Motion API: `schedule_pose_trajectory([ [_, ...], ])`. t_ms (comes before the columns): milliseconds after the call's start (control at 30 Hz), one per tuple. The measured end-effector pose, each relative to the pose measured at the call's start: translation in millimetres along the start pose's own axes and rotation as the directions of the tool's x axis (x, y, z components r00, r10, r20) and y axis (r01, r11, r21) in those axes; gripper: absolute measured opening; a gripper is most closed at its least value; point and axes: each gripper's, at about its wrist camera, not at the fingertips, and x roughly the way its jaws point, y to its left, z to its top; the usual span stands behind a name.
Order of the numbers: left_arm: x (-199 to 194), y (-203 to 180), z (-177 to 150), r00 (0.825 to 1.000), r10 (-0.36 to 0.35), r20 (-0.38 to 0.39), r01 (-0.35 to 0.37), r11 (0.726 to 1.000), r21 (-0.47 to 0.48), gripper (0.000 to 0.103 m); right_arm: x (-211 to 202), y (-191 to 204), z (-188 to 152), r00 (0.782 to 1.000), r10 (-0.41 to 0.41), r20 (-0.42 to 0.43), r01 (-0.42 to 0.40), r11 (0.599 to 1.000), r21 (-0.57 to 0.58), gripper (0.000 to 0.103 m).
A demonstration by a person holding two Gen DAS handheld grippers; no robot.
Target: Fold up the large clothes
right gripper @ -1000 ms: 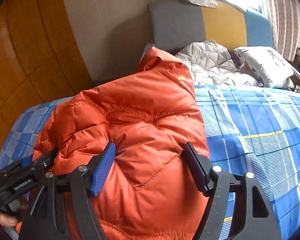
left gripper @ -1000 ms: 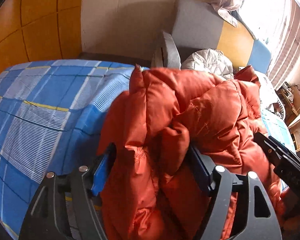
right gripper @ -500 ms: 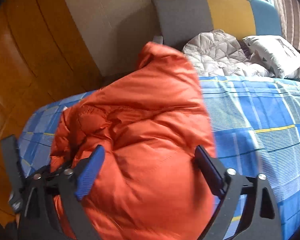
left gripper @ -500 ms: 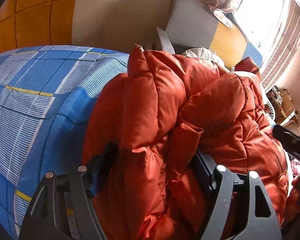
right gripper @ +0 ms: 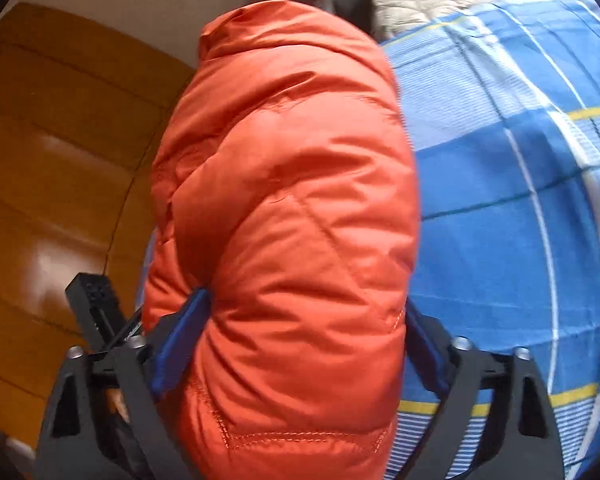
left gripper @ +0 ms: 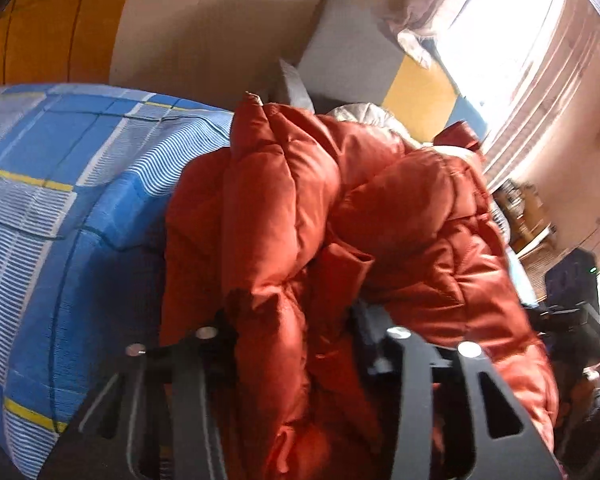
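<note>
Across the left wrist view, a puffy orange quilted down jacket (left gripper: 340, 240) is heaped on the blue checked bedsheet (left gripper: 60, 200); a thick fold is pinched by the left hand-held gripper (left gripper: 292, 332), whose jaws have just been closing. From the right wrist view, the jacket's bulging bulk (right gripper: 292, 200) is squeezed by the widely spread right hand-held gripper (right gripper: 300, 340), jaws likewise just closing.

The left tongs (left gripper: 296, 320) are closing in on the bunched orange jacket (left gripper: 340, 216), their jaws having just narrowed around a thick fold that fills the gap between them. The right tongs (right gripper: 304, 344) are tipping downward and rolling, jaws having just drawn in on the jacket's bulging padded edge, so the checked bed cover (right gripper: 500, 168) is swinging to their right.
</note>
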Motion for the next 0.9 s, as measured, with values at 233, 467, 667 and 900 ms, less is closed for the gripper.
schedule_pose_trajectory([
  [233,-24,-5,3,0.995,-0.083,0.053,0.085,0.995,-0.042,0.016,-17,39,-1,0.999,-0.023,0.043,0.029,0.99,-0.137,0.038],
  [467,-54,-54,10,0.982,-0.16,0.102,0.159,0.987,0.022,0.015,-76,53,-5,0.993,0.006,0.121,0.022,0.974,-0.228,0.036],
  [667,-52,-129,13,0.972,-0.221,0.082,0.211,0.97,0.117,0.015,-161,37,-4,0.98,-0.009,0.198,0.065,0.959,-0.277,0.036],
  [900,10,-236,-5,0.955,-0.293,-0.037,0.295,0.939,0.175,0.015,-258,-29,-12,0.952,-0.115,0.283,0.182,0.958,-0.222,0.036],
])
